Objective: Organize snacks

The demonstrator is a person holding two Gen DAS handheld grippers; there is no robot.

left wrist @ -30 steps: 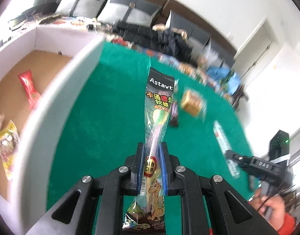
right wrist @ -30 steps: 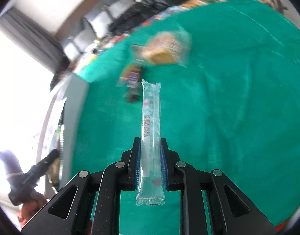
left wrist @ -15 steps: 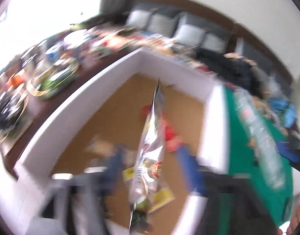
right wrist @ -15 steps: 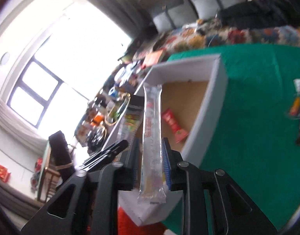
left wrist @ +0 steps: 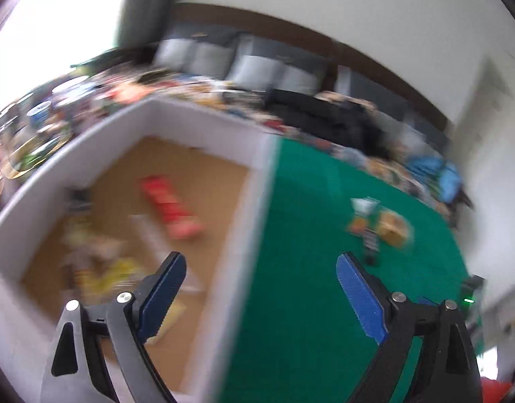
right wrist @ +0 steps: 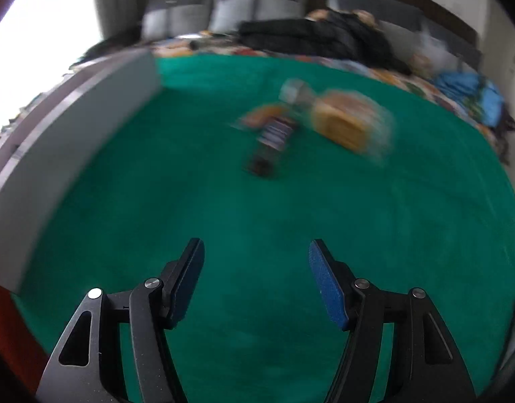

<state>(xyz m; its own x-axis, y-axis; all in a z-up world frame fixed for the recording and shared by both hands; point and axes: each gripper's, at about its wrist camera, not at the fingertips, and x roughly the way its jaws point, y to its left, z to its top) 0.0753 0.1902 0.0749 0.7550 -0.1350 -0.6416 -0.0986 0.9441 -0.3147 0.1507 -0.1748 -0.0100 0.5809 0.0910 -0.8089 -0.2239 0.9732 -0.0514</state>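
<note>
Left wrist view: my left gripper (left wrist: pixel 259 273) has just been opening, jaws wide with nothing between them, over the white box (left wrist: pixel 254 221) wall. Blurred snacks (left wrist: pixel 171 208) lie inside on the brown floor. My right gripper (right wrist: pixel 255 265) has been opening too, empty above the green cloth (right wrist: pixel 291 208); three loose packets (right wrist: pixel 351 122) lie ahead.
</note>
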